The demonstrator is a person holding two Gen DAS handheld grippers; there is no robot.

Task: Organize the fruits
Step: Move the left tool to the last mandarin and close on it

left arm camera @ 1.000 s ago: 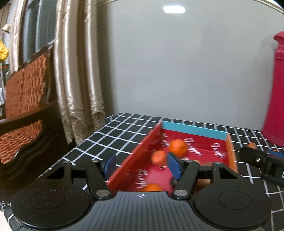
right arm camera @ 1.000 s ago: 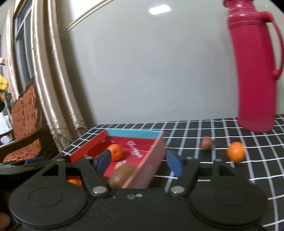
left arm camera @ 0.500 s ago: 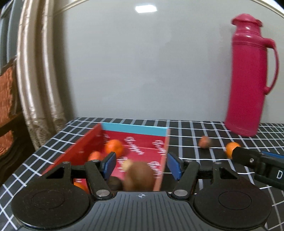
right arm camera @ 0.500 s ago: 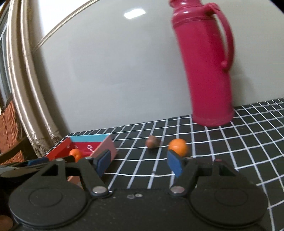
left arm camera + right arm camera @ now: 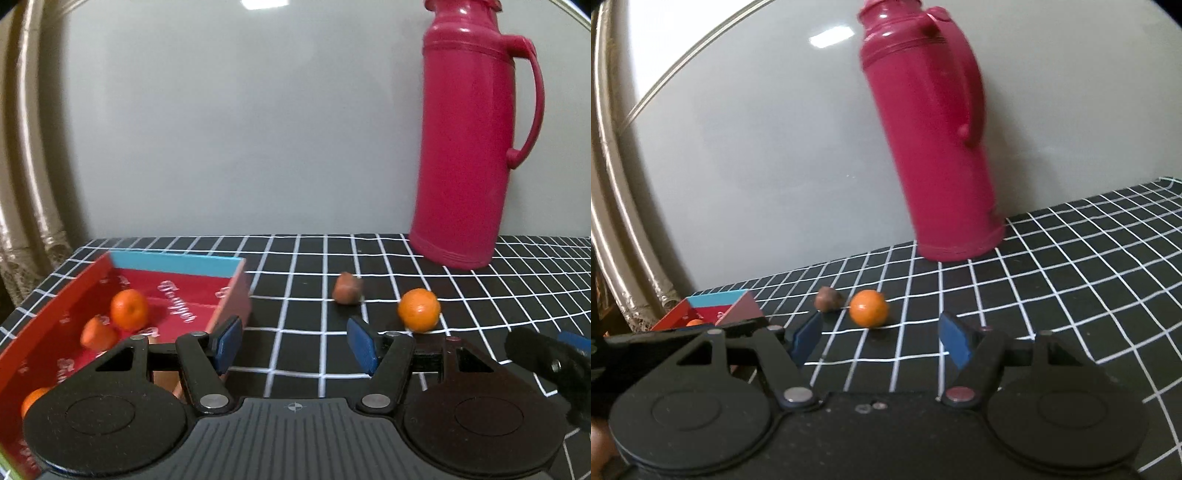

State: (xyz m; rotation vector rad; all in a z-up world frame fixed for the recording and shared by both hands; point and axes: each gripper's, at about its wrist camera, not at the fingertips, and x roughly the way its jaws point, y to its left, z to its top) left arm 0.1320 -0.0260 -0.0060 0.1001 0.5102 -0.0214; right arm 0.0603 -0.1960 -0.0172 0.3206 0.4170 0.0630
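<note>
A red box [image 5: 59,314] with a blue far wall sits on the left of the checked tablecloth; three oranges [image 5: 129,308] show inside it. A loose orange [image 5: 419,309] and a small brown fruit [image 5: 347,293] lie on the cloth to its right. My left gripper [image 5: 295,343] is open and empty over bare cloth beside the box's right wall, short of both fruits. In the right wrist view my right gripper [image 5: 881,341] is open and empty, with the orange [image 5: 868,308] just ahead between its pads' lines and the brown fruit [image 5: 828,298] behind-left. The box [image 5: 713,308] is at far left.
A tall pink thermos [image 5: 476,140] with a handle stands at the back right against the grey wall, also the thermos [image 5: 934,140] in the right wrist view. The black tablecloth [image 5: 1071,295] stretches on to the right. A curtain [image 5: 33,184] hangs at the left.
Both grippers have swung to the right. The box slid from the middle of each view to the left, and the thermos, loose orange and brown fruit came toward the centre.
</note>
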